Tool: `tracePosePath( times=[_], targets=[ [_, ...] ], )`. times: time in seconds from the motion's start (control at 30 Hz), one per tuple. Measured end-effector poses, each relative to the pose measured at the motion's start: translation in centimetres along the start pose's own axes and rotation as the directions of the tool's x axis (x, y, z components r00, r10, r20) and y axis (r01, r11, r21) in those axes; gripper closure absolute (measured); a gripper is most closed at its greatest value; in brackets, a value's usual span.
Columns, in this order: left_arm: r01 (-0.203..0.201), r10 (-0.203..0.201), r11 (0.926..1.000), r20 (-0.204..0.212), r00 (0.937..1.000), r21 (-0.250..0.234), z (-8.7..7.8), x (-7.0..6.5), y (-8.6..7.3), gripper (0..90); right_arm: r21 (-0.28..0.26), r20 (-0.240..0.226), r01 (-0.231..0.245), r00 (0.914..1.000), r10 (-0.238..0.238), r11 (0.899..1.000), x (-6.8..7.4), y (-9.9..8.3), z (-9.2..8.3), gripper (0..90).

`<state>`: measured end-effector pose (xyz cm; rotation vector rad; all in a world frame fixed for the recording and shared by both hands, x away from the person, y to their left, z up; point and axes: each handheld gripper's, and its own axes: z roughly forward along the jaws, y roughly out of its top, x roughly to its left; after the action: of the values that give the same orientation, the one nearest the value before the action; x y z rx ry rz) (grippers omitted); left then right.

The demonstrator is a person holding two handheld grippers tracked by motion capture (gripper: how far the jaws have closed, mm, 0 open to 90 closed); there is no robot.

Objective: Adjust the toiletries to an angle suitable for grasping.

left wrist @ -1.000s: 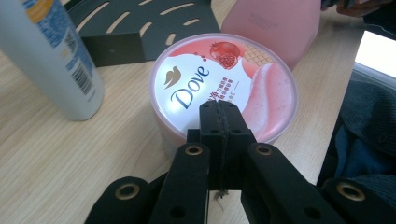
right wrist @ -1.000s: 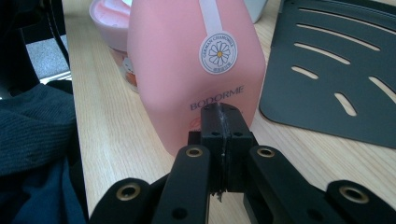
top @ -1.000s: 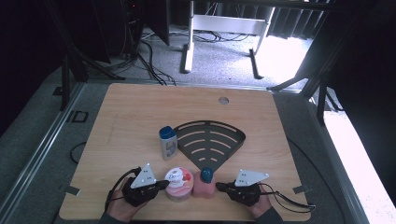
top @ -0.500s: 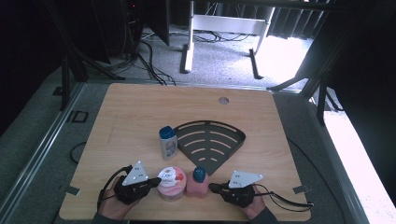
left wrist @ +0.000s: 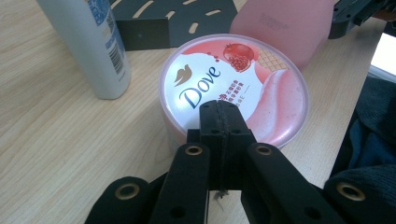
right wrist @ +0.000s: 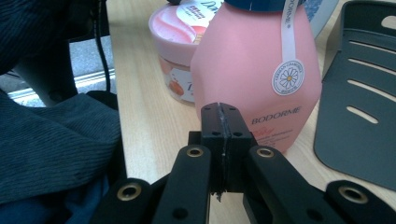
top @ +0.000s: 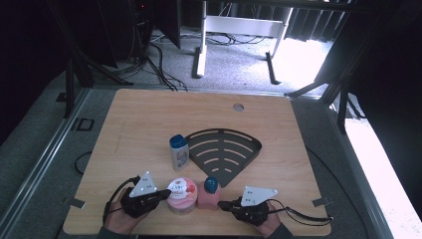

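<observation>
1. Resting low at the near edge of the table (top: pixel 149 124), both hands come in from the bottom of the high view, one gripper in each, both held roughly level and pointing inward toward each other.
2. Left gripper (top: pixel 160 195): jaws clenched together, nothing between them; tips at the near left side of the pink jar (top: pixel 180 195). In the left gripper view the closed tips (left wrist: pixel 219 116) overlap the jar's lid (left wrist: pixel 233 88); cannot tell if they touch.
3. Right gripper (top: pixel 224 204): jaws pressed tight, holding nothing; tips just beside the base of the pink bottle (top: pixel 209 194). In the right gripper view the bottle (right wrist: pixel 257 70) stands upright right ahead of the tips (right wrist: pixel 223 122).
4. Jar and bottle stand side by side, close, between the two grippers.
5. White bottle (top: pixel 178 152) with blue cap stands upright behind the jar, just left of the black fan-shaped rack (top: pixel 224 152).
6. Rack lies flat at mid-table, its narrow point toward the pink bottle.
</observation>
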<state>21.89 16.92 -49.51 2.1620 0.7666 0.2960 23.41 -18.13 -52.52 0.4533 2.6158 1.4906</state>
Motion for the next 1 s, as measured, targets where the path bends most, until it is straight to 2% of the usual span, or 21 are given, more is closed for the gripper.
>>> tracePosePath(
  times=[0.17, 0.2, 0.5, 1.0],
  targets=[
    [0.004, -0.004, 1.0, 0.002, 1.0, 0.002, -0.1, 0.1, -0.1, 90.0, -0.005, 0.027, -0.009, 0.9996, 0.009, 1.0, -0.3, 0.1, 0.2, 89.9],
    [0.005, -0.005, 1.0, 0.005, 1.0, 0.003, -0.1, 0.2, -0.1, 90.0, -0.005, 0.055, -0.007, 0.9985, 0.007, 1.0, -0.6, 0.2, 0.4, 89.9],
    [0.008, -0.008, 1.0, 0.026, 0.9996, -0.005, 0.1, 0.1, 0.0, 89.9, -0.012, 0.118, -0.02, 0.9928, 0.021, 1.0, -2.0, 0.8, 1.2, 89.9],
    [0.017, -0.017, 0.9996, 0.024, 0.9996, -0.022, 0.4, 0.1, 0.1, 89.7, -0.016, 0.129, -0.043, 0.9907, 0.044, 0.999, -4.3, 1.8, 2.6, 89.9]
  ],
)
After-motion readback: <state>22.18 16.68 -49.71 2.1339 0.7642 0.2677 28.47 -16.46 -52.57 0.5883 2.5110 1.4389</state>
